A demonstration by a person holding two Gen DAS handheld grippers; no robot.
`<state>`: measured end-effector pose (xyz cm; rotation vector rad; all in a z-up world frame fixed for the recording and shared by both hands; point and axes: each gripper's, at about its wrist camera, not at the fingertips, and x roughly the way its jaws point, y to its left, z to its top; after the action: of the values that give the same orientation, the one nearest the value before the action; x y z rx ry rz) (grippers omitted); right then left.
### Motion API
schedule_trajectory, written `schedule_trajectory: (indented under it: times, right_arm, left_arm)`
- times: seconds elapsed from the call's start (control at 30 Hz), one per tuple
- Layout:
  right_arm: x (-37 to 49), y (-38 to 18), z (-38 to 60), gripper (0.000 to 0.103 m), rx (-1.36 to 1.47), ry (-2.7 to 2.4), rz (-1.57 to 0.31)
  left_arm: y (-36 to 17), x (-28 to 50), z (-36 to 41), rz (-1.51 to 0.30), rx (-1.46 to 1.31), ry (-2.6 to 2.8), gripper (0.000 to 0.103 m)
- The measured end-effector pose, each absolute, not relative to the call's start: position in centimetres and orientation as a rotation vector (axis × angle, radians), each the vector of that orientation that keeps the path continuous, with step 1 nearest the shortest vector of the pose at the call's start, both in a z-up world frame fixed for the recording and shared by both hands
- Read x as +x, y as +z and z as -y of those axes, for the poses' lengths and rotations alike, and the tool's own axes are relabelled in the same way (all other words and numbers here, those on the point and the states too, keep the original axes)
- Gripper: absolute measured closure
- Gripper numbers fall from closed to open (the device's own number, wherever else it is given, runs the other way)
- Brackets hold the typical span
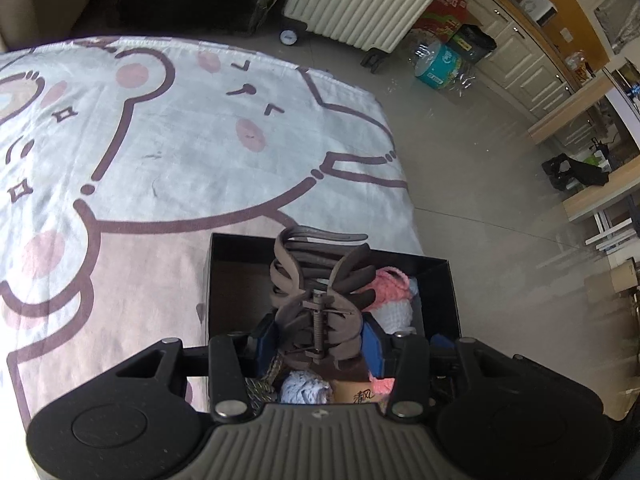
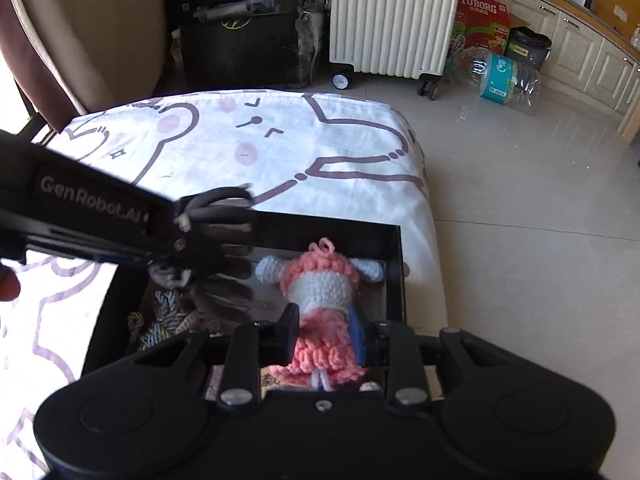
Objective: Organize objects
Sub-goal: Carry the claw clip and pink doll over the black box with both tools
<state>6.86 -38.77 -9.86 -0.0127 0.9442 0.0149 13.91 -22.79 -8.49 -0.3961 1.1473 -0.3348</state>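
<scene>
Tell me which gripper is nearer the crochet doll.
Right. The right gripper is shut on the crochet doll over the black box. The left gripper, shut on a brown hair claw, is beside it.

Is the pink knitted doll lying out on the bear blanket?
No, the pink knitted doll is over the black box, pinched in the right hand-held gripper, not on the blanket.

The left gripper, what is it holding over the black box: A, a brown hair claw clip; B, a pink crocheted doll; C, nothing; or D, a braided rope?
A: the left gripper is closed on a brown hair claw clip, its spring and teeth showing, above the black box.
</scene>
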Motion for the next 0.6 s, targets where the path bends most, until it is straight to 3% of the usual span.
schedule_trajectory:
  times: [0.27,0.6]
  right_arm:
    - [6.6,-9.9,39.3,0.075,0.021,0.008,-0.943]
    - [6.5,-9.8,39.2,0.075,0.030,-0.004,-0.945]
  left_arm:
    - [-8.1,13.4,21.6,-1.203,-0.465,-0.314,0.058]
    - [-9.0,13.3,20.8,-1.227,-0.754,-0.320,0.058]
